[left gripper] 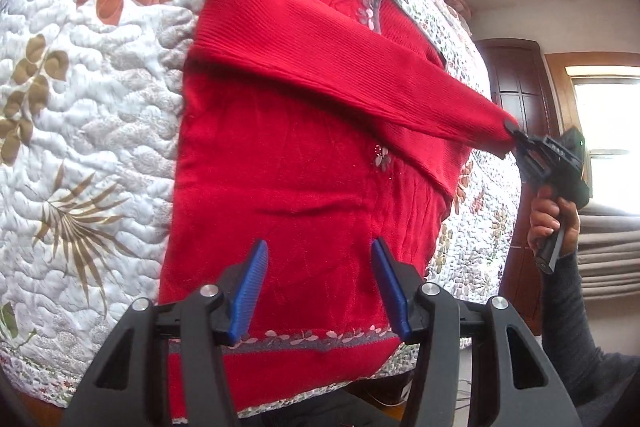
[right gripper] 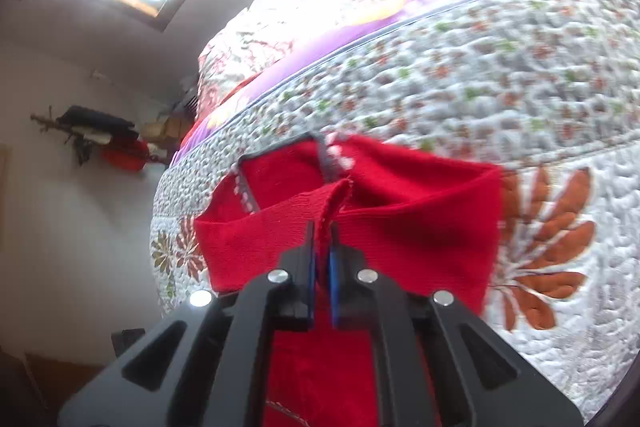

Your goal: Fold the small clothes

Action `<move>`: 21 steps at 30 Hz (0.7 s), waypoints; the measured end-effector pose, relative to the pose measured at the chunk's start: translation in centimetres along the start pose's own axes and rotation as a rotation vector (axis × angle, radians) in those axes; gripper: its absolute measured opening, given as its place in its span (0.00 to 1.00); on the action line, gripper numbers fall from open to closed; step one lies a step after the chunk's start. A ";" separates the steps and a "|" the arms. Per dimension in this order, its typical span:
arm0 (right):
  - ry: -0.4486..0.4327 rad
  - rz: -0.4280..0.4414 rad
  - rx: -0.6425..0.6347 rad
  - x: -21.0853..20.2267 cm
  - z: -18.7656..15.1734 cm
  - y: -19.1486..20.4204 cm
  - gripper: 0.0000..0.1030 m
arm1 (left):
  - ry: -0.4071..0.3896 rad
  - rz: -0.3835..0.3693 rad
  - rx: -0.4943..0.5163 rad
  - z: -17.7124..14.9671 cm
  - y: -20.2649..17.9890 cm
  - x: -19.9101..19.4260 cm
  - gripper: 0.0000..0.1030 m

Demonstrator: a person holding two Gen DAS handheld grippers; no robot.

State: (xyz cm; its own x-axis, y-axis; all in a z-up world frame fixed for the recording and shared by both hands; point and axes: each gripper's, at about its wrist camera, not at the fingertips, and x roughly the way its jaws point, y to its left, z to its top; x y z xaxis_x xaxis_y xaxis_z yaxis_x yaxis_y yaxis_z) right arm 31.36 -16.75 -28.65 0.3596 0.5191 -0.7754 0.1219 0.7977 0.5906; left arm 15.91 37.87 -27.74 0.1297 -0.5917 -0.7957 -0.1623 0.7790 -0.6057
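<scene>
Red knitted sweater [left gripper: 288,163] lies on your floral quilted bedspread [left gripper: 100,99]; your right gripper [right gripper: 322,227] pinches its sleeve cuff [right gripper: 336,199], your left gripper [left gripper: 318,259] hovers spread.

From my feed it's a bright bedroom: a bed with a white floral quilt [left gripper: 100,99], a dark wooden door [left gripper: 516,87], a sunlit window [left gripper: 608,115], and plain white walls [right gripper: 60,207].
</scene>
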 end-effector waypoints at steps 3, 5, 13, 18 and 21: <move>-0.014 -0.022 0.038 -1.0 -0.5 -2.1 0.04 | 0.006 0.002 0.002 -0.1 -0.1 0.2 0.52; -0.009 -0.031 0.063 -0.9 -1.0 -3.4 0.04 | 0.011 0.003 0.003 -0.1 -0.1 0.4 0.52; 0.030 -0.080 0.119 2.4 -2.4 -7.6 0.04 | 0.028 0.007 0.008 -0.4 -0.2 0.8 0.52; 0.037 -0.091 0.111 3.5 -2.6 -8.8 0.06 | 0.034 0.017 -0.002 -0.4 0.2 0.9 0.52; 0.044 -0.085 0.135 4.0 -2.6 -9.6 0.19 | 0.041 0.017 0.002 -0.1 0.0 1.1 0.52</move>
State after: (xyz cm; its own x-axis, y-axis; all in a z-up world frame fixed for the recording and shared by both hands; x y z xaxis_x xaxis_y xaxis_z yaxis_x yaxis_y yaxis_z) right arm 29.24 -21.56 -38.01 0.3021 0.4670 -0.8310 0.2741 0.7924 0.5449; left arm 15.91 37.18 -28.66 0.0869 -0.5867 -0.8051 -0.1624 0.7890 -0.5925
